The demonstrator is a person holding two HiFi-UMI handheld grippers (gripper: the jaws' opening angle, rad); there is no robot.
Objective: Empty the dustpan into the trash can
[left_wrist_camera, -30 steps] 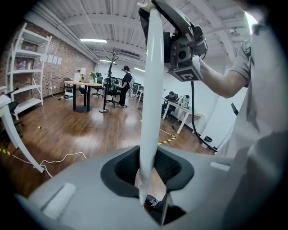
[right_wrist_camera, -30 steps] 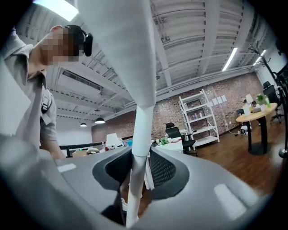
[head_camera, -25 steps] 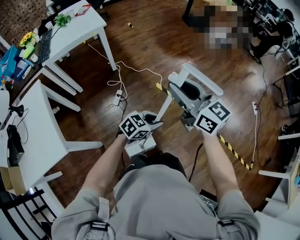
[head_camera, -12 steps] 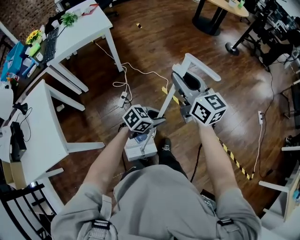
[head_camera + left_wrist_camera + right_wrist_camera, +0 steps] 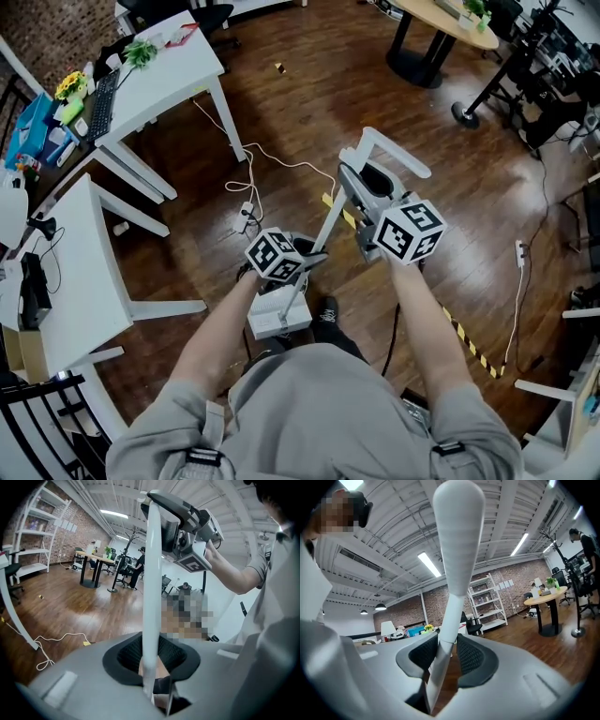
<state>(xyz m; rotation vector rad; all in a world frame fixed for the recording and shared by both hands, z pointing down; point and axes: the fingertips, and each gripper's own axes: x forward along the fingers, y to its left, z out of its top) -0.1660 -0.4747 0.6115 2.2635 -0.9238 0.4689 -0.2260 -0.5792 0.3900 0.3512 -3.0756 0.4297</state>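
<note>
A white long-handled dustpan hangs in front of the person. Its pan [image 5: 278, 317] is low, near the person's shoe, and its looped handle top [image 5: 386, 153] is higher up. My left gripper [image 5: 307, 255] is shut on the lower part of the pole [image 5: 327, 221]. In the left gripper view the pole [image 5: 152, 583] runs up between the pads of my left gripper [image 5: 152, 660]. My right gripper [image 5: 362, 185] is shut on the upper handle. In the right gripper view that handle [image 5: 454, 569] rises between the pads of my right gripper [image 5: 446, 656]. No trash can shows in any view.
Two white tables [image 5: 167, 58] [image 5: 67, 272] stand at the left. A white cable with a power strip [image 5: 247, 204] lies on the wooden floor ahead. Yellow-black tape [image 5: 466, 339] runs along the floor to the right. A round table's base [image 5: 419, 58] and office chairs stand far right.
The person has walked on over the floor, and the tables and cable have shifted in the head view. Both grippers keep their hold on the dustpan, whose pan now hangs slightly lower.
</note>
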